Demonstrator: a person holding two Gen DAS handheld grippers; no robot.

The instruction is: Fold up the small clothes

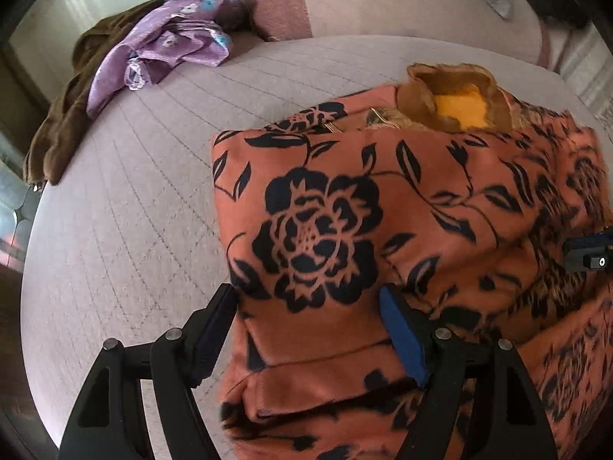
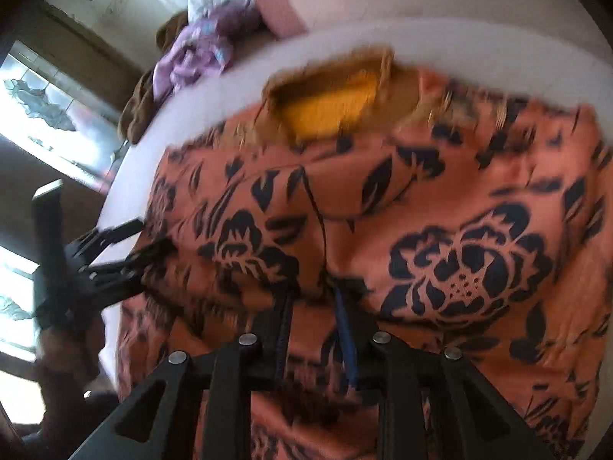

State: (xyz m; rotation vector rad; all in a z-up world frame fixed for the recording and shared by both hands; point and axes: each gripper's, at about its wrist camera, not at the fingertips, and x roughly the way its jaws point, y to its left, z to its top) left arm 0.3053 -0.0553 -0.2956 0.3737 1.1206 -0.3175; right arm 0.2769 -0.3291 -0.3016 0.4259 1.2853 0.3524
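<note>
Orange black-flowered fleece garment [image 1: 345, 207] under both our claws.
Left gripper [image 1: 310, 306] spread astride its fold; right gripper [image 2: 314, 306] narrowly parted, grip unclear.

I see a soft, matt cloth jacket [image 1: 345, 207] with a fuzzy lining [image 1: 459, 109] on the quilted, stitched bedspread [image 1: 126, 230], a shiny satin garment [image 1: 172, 38] beside a plush brown one [image 1: 65, 115], and matt black plastic fingers [image 1: 208, 329] with blue pads [image 1: 402, 341].

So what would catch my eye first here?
The orange garment with black flowers, spread across the pale quilted bed, its yellow-lined collar at the far end. Behind it, a purple garment lies crumpled on a brown one at the bed's far left edge.
</note>
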